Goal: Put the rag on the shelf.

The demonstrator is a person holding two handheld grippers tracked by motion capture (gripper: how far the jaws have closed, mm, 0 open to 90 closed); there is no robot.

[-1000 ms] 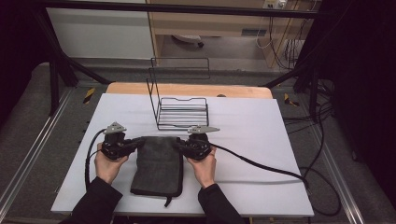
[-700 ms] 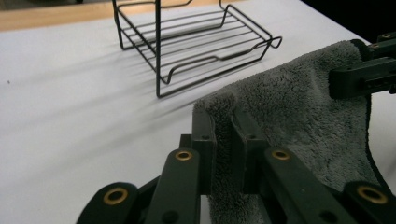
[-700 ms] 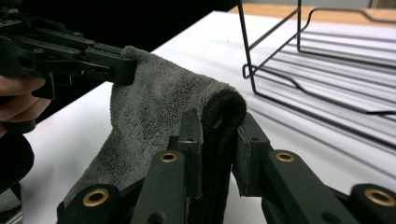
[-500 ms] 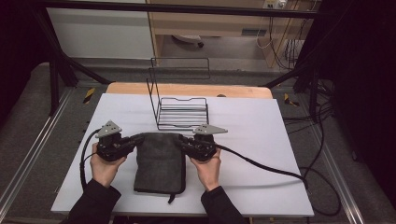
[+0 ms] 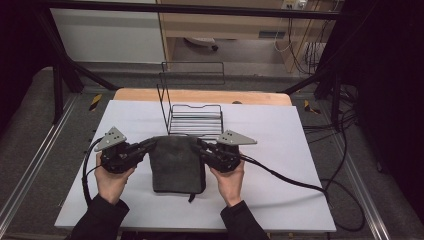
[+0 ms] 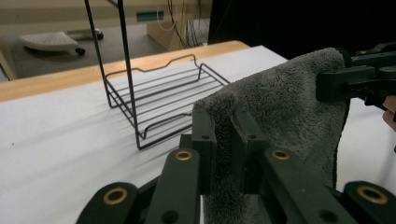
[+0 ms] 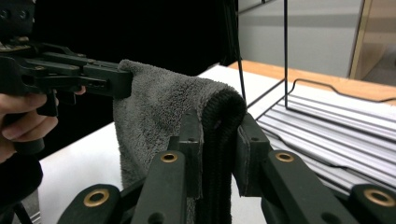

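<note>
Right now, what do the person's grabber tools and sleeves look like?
Both are black. The left gripper and right gripper each carry a grey three-cornered plate on top and trail a black cable. Up close, the fingers are flat black bars with brass-coloured rings at the joints. The sleeves are dark.

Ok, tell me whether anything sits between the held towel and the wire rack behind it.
Nothing visible does. The towel hangs from the left gripper and right gripper; only bare table lies before the wire rack.
</note>
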